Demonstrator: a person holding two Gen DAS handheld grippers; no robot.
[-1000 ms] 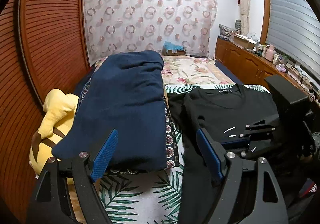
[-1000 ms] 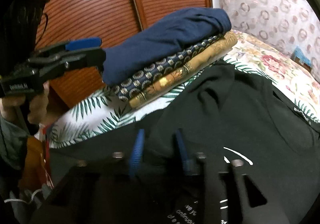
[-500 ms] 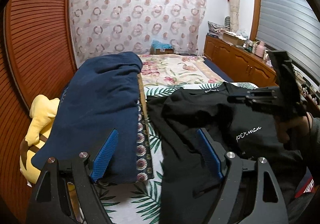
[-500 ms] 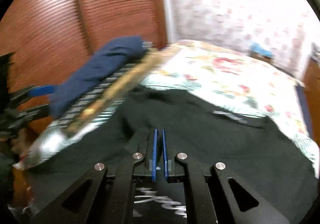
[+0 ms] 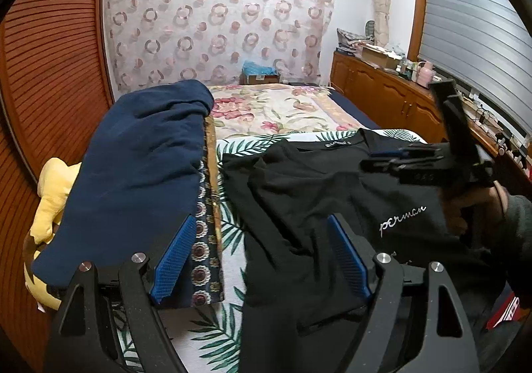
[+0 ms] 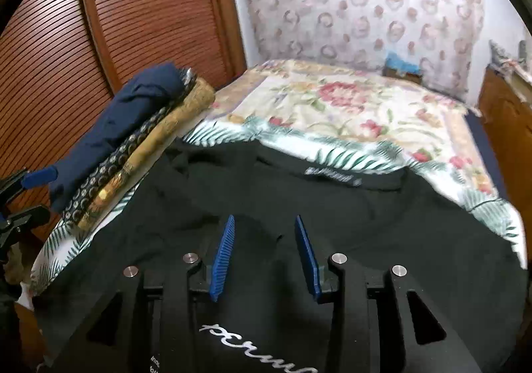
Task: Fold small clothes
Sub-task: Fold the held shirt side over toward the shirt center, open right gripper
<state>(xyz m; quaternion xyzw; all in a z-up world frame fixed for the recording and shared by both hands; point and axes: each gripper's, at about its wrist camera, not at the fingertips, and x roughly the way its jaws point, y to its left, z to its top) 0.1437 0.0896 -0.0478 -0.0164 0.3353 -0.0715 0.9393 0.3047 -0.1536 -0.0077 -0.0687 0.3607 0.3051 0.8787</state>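
Observation:
A black T-shirt [image 5: 316, 193] with white script lettering lies spread and rumpled on the palm-leaf sheet; it also shows in the right wrist view [image 6: 332, 193], collar toward the far side. My left gripper [image 5: 259, 233] is open and empty, hovering over the shirt's left part. My right gripper [image 6: 264, 223] is open and empty just above the shirt's chest; it also shows in the left wrist view [image 5: 389, 155], held in a hand at the right.
A stack of folded clothes topped by a navy garment [image 5: 139, 167] lies left of the shirt, and shows in the right wrist view [image 6: 116, 137]. A yellow plush toy [image 5: 53, 186] sits at the left. A wooden slatted wardrobe [image 6: 133, 7] stands left. A floral bedspread [image 6: 349, 107] lies beyond.
My right gripper was shut half a second ago and now stands open above the shirt's chest. The shirt lies flatter. My left gripper stayed open, shifting slightly.

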